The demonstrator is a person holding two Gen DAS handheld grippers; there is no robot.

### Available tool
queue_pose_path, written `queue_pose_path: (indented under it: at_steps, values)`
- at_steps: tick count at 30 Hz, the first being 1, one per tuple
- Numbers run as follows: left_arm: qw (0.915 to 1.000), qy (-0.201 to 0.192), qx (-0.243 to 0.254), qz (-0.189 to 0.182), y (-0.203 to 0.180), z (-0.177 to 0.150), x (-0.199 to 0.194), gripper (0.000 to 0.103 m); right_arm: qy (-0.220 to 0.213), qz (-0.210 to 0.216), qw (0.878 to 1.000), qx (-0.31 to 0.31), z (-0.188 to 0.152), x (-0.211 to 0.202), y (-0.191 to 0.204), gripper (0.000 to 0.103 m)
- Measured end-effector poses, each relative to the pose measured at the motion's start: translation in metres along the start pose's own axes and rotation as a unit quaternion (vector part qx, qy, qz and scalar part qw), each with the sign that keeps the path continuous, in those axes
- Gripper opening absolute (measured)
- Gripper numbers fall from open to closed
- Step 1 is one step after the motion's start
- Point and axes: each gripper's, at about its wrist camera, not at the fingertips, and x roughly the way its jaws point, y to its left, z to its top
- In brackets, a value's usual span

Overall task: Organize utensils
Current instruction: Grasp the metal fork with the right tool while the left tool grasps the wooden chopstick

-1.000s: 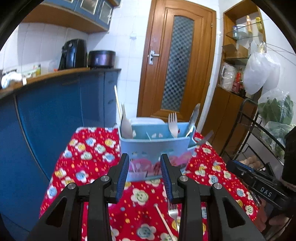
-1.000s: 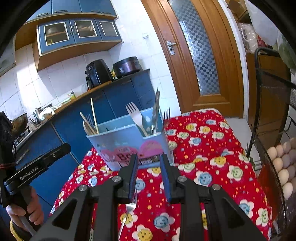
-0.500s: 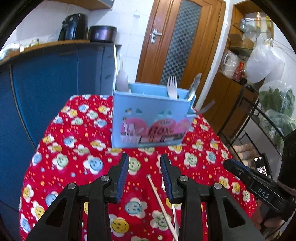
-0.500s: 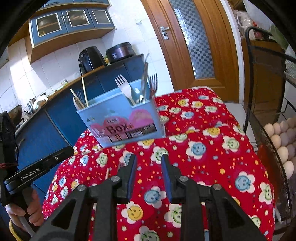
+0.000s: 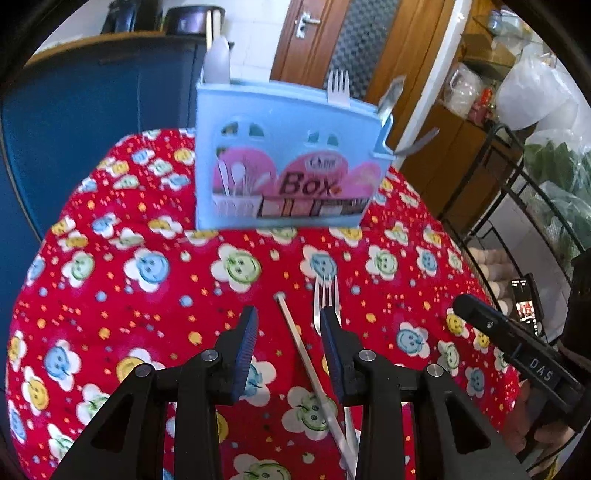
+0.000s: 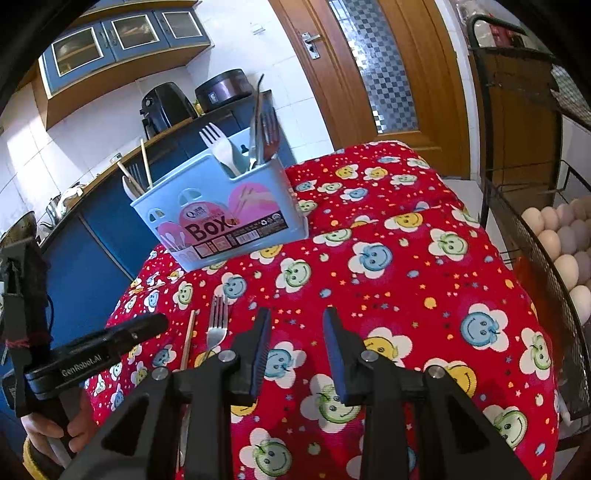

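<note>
On the red flowered tablecloth (image 5: pixel 110 295), a chopstick (image 5: pixel 295 339) and metal fork (image 5: pixel 325 295) lie lengthwise toward the blue utensil box (image 5: pixel 288 166). The left gripper (image 5: pixel 290 325) (empty, jaws apart) hovers nearest; the right gripper (image 6: pixel 297 332), opening with nothing between its jaws, sits beside them.

We see white tiled wall (image 6: pixel 236 44); wooden door (image 6: pixel 388 74) with checkered glass pane; blue cabinets (image 6: pixel 122 29) up high, glass-fronted; blue counter (image 5: pixel 92 92) with wooden top; wooden shelf unit (image 5: pixel 472 122) at right; black wire rack (image 6: pixel 535 229); surface under red flowered cloth (image 6: pixel 406 258); bright daylight.
</note>
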Motion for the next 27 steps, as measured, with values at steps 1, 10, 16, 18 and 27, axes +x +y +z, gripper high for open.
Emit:
queue_pose_path:
  at_steps: [1, 10, 16, 18, 27]
  values:
    - [1.0, 0.006, -0.001, -0.001, 0.0, -0.001, 0.003, 0.036, 0.0, 0.0, 1.0, 0.001, 0.0, 0.0, -0.001, 0.032]
    - [0.9985, 0.054, -0.013, -0.004, -0.002, -0.007, 0.028, 0.035, 0.005, 0.003, 1.0, 0.012, -0.003, 0.003, -0.01, 0.032]
    - [0.9976, 0.068, -0.007, 0.005, -0.005, -0.007, 0.037, 0.023, 0.007, 0.004, 1.0, 0.016, -0.004, 0.004, -0.013, 0.032]
    - [0.9974, 0.072, -0.007, 0.008, -0.005, -0.006, 0.038, 0.014, 0.008, 0.005, 1.0, 0.017, -0.005, 0.005, -0.013, 0.032]
    - [0.9975, 0.063, -0.03, -0.012, 0.007, -0.004, 0.032, 0.004, 0.017, 0.008, 1.0, 0.007, -0.004, 0.011, -0.004, 0.032]
